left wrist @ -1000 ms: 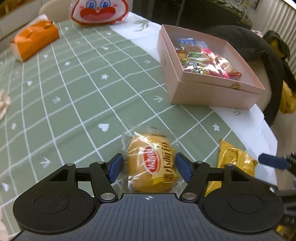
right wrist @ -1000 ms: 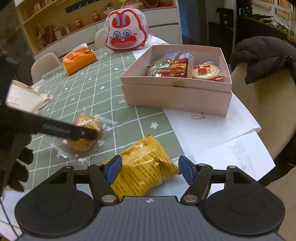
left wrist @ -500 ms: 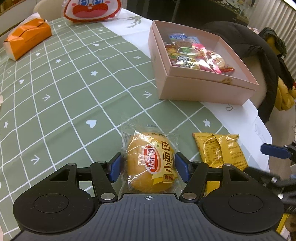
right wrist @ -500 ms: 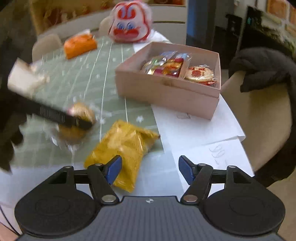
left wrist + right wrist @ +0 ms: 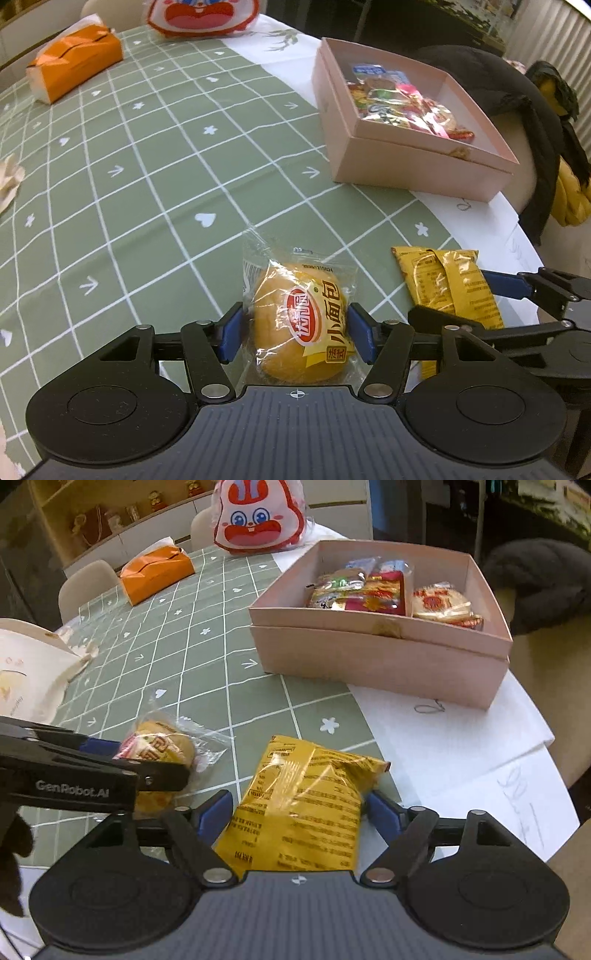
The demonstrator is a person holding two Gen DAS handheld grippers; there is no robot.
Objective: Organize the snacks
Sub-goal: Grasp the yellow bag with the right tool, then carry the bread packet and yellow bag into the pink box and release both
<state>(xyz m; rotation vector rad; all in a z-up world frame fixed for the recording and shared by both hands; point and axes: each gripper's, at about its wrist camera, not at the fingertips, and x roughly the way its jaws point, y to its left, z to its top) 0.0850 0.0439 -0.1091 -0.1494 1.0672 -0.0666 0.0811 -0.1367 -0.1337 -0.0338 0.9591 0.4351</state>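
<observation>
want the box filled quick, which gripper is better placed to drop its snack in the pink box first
Probably right. The right gripper straddles the yellow packet, nearer the pink box; the left gripper brackets the wrapped bun farther away.

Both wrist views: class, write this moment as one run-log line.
left gripper: shut on bun | right gripper: shut on yellow packet | pink box: open, holds snacks
</observation>
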